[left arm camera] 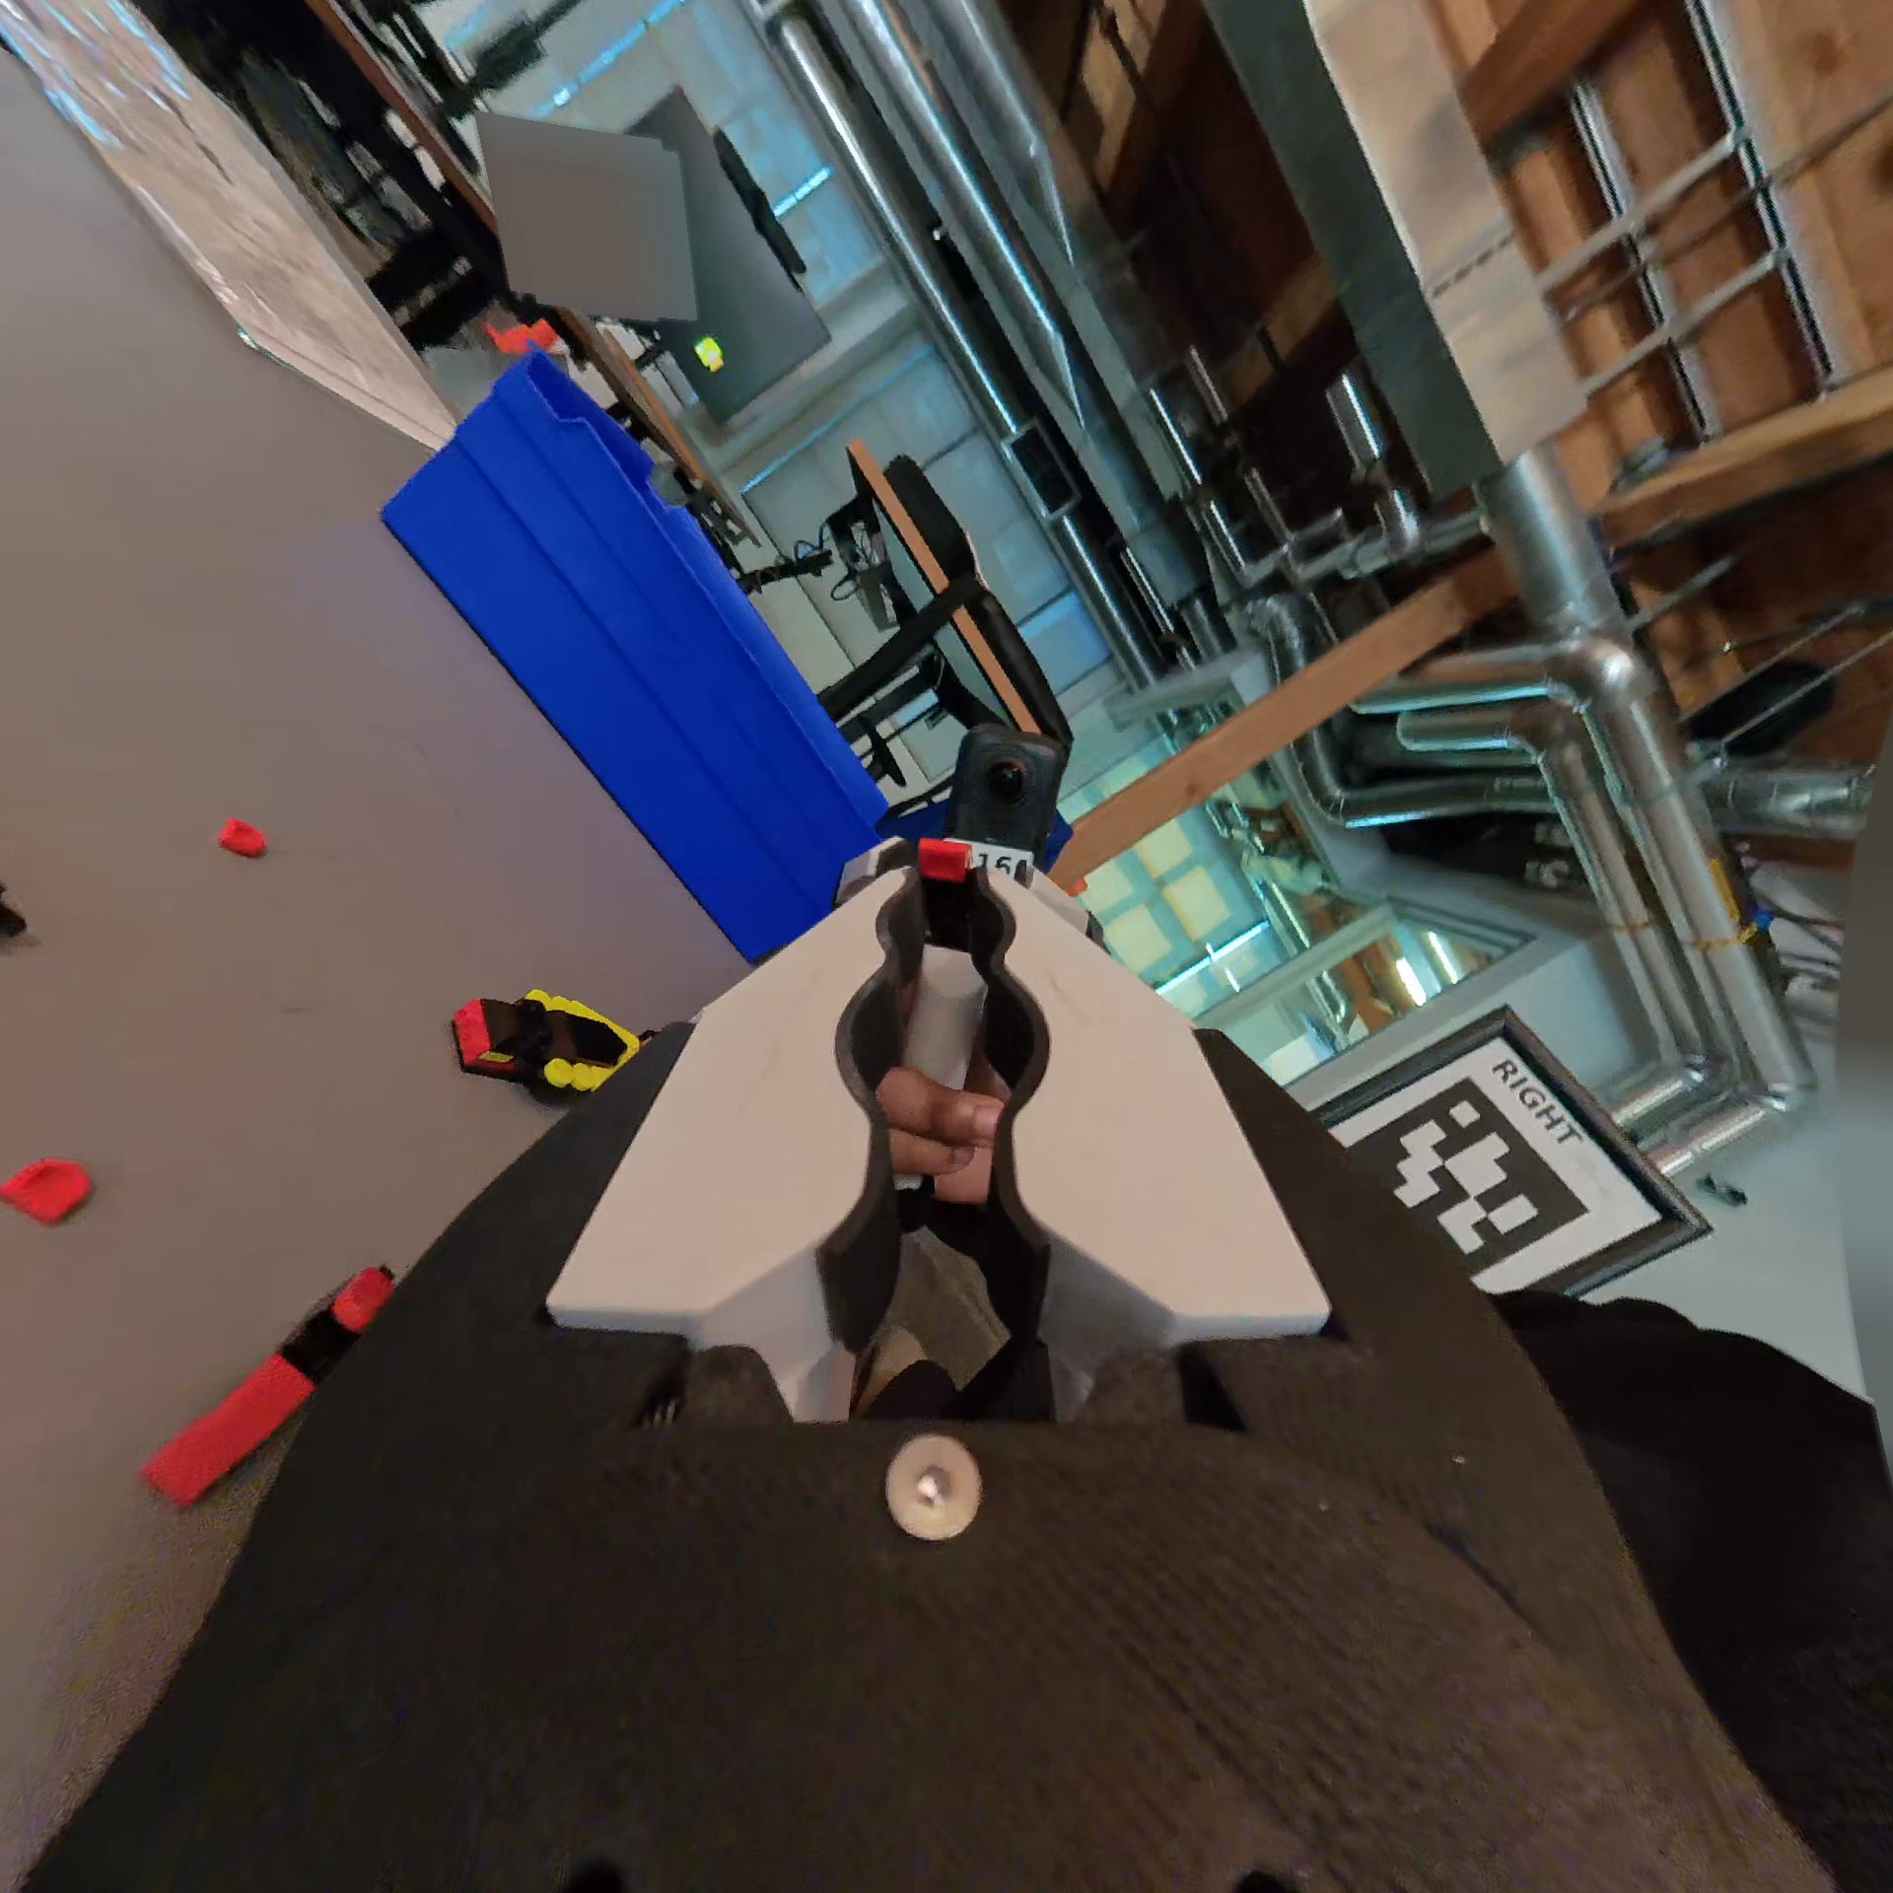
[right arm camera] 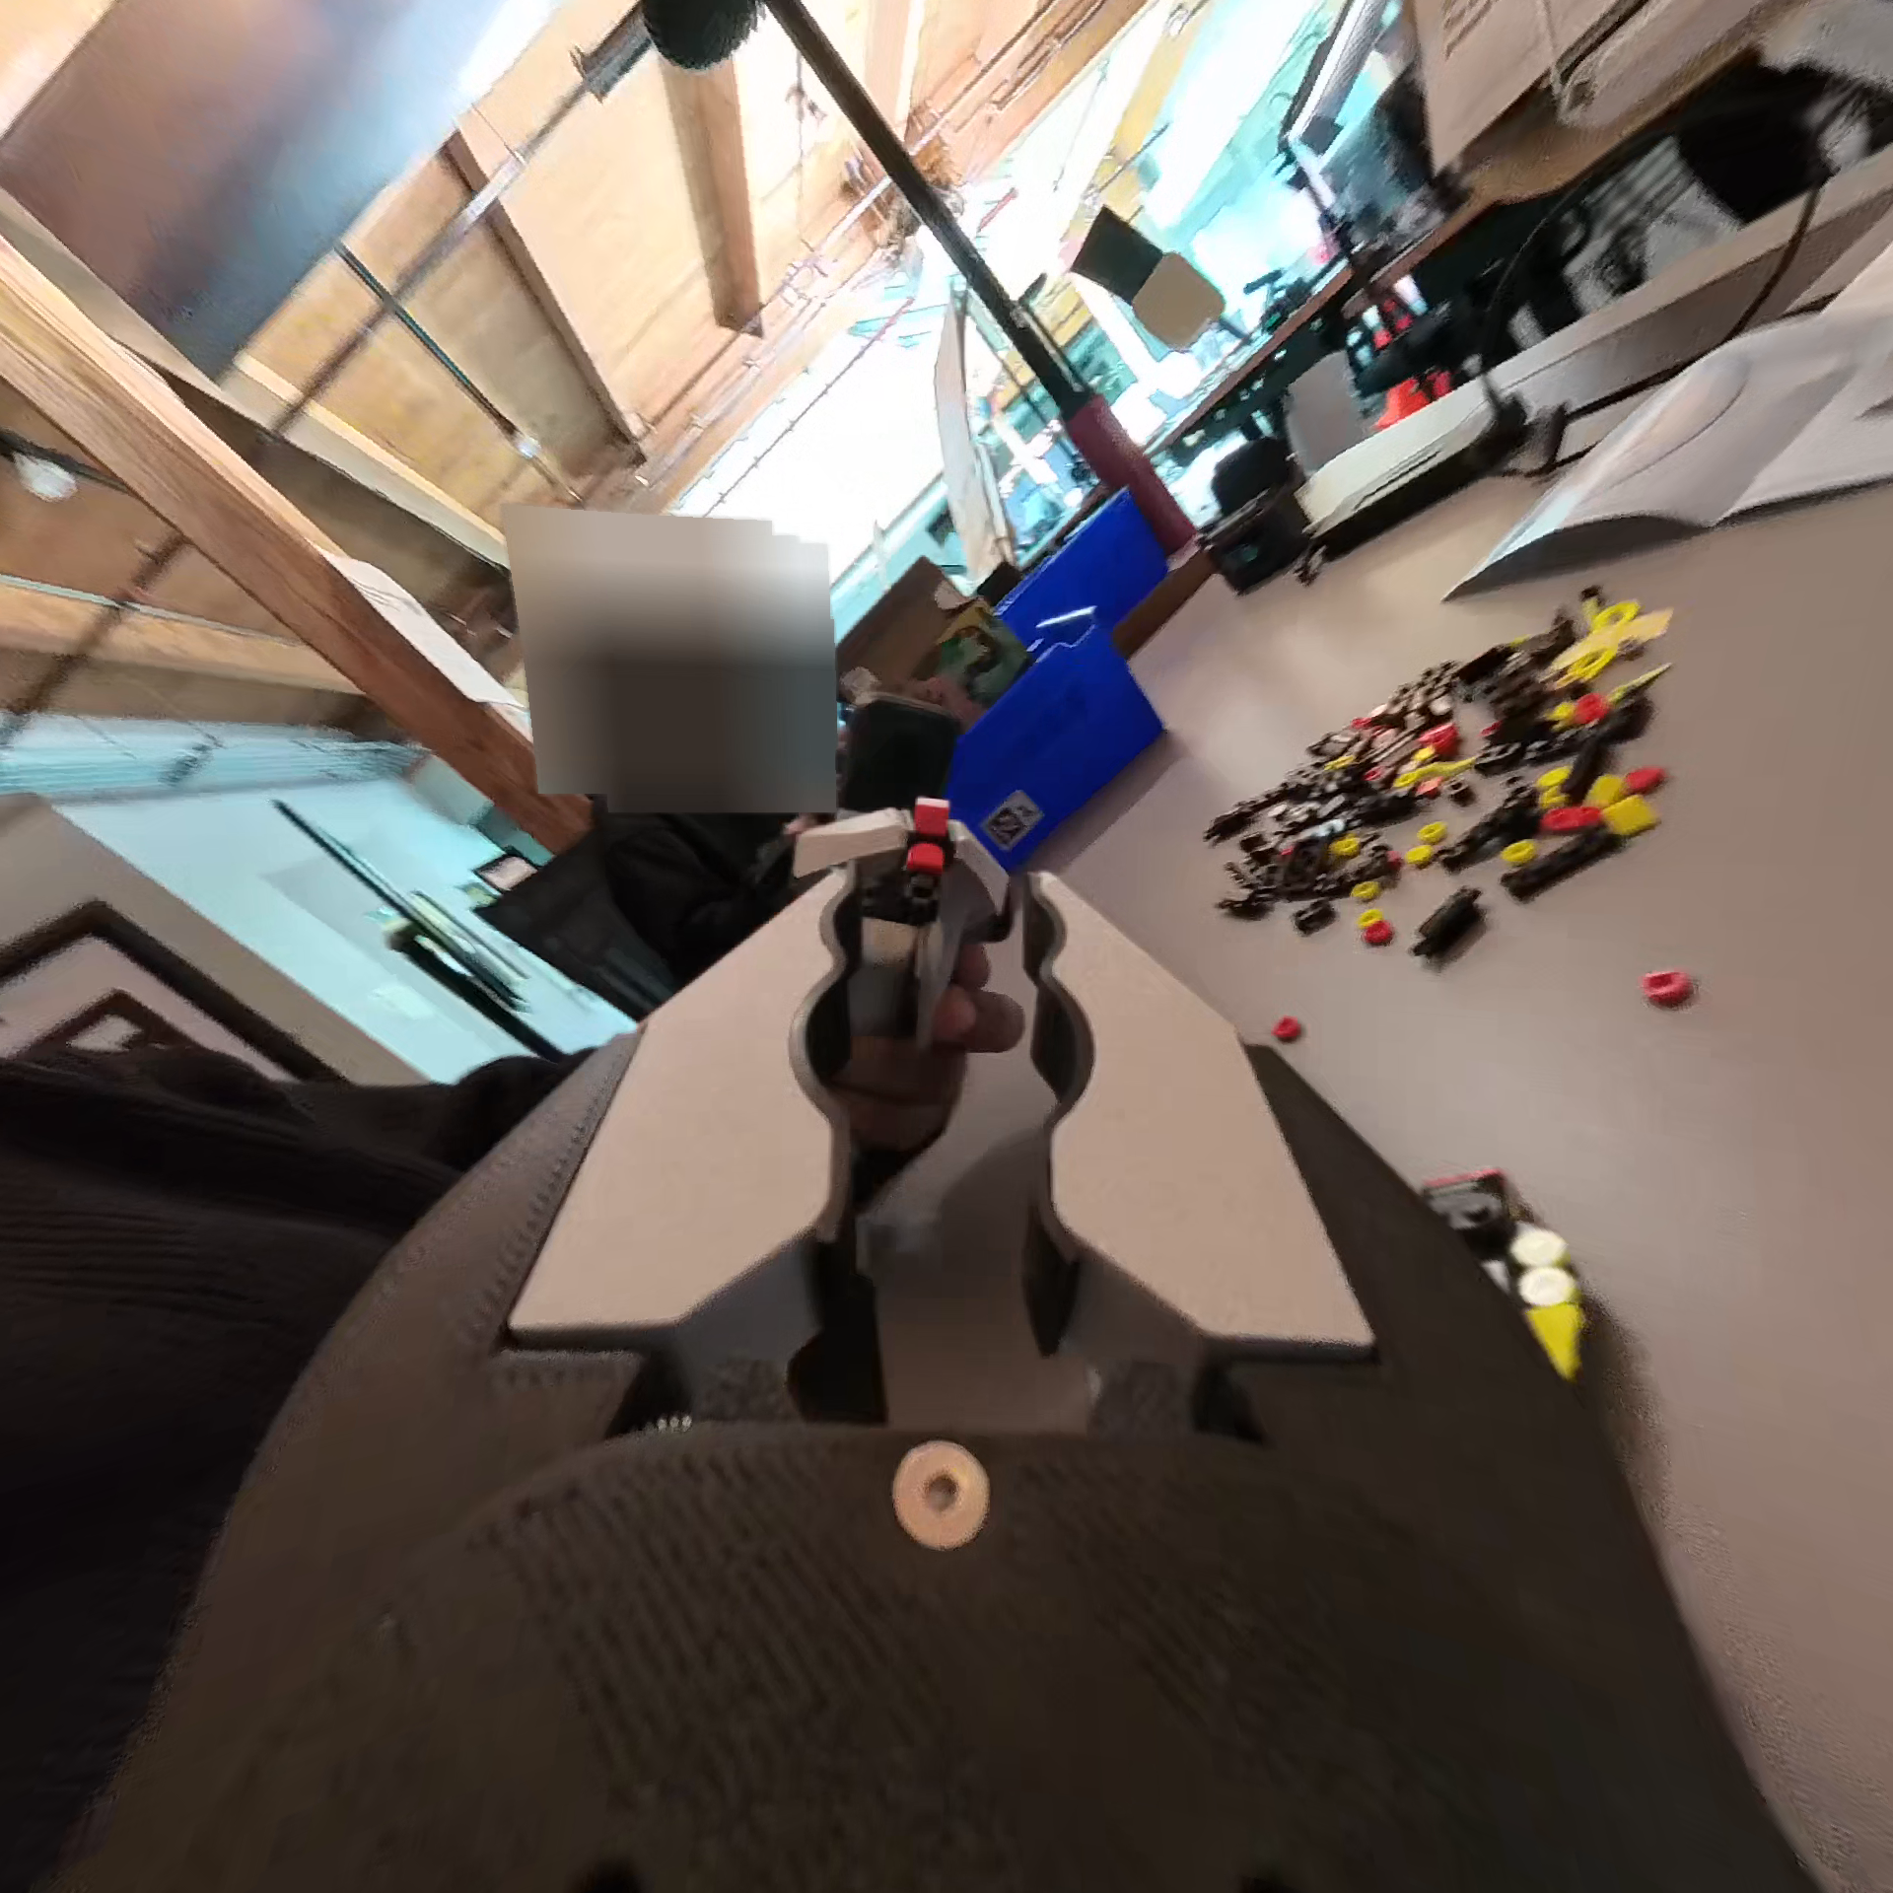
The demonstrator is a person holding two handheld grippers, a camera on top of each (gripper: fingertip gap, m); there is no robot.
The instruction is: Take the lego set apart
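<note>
The left gripper [left arm camera: 943,901] is pinching a small red-and-black lego piece [left arm camera: 943,883] at twelve o'clock, raised for pulling. The right gripper [right arm camera: 927,891] is standing narrowly parted around it. At two o'clock, loose bricks [right arm camera: 1455,779] are lying; a labelled blue bin [right arm camera: 1055,717] is waiting nearby.

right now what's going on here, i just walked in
A person is taking a lego set apart with two hand-held grippers raised above a grey table. The left hand-held gripper is shut on a small red and black piece. The right hand-held gripper faces it with its jaws apart, and that piece sits at its tips. A pile of loose bricks already lies on the table near a blue bin, and a yellow and black chunk is not yet taken apart.
</note>
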